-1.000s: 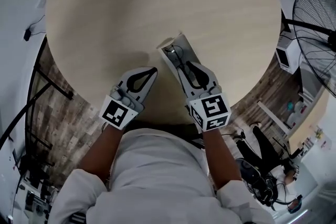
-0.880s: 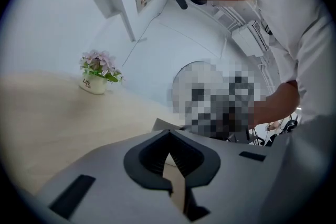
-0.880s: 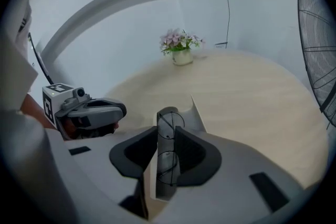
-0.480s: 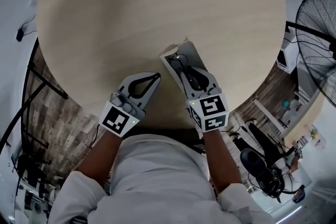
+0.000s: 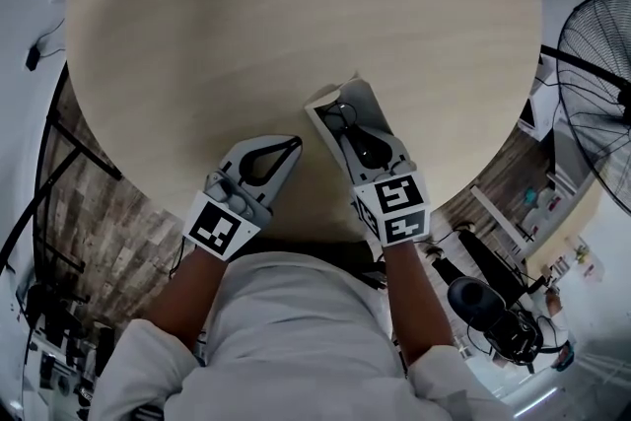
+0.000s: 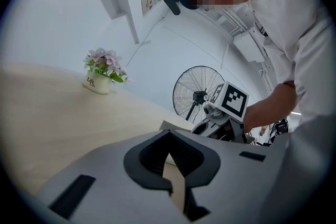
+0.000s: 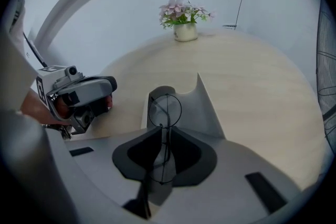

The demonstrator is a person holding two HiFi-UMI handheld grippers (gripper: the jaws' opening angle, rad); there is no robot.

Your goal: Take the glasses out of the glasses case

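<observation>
On the round wooden table [image 5: 296, 15] an open grey glasses case [image 5: 367, 101] lies near the front edge. My right gripper [image 5: 342, 116] reaches over it from the near side and is shut on thin wire-framed glasses [image 7: 165, 109]. One round lens shows just past the right gripper's tips [image 7: 164, 128], above the case's inside [image 7: 207, 107]. The left gripper [image 5: 293, 143] rests just left of the case, shut with nothing between its jaws, and appears again at the left of the right gripper view [image 7: 79, 94].
A small white pot of pink flowers [image 7: 185, 31] stands at the table's far side. A standing fan [image 5: 592, 94] is off the table to the right. The table edge runs close below both grippers, next to the person's white shirt [image 5: 296, 320].
Hardly anything differs. The head view has shifted a little, and both grippers keep their places by the case, the right one still holding the glasses.
</observation>
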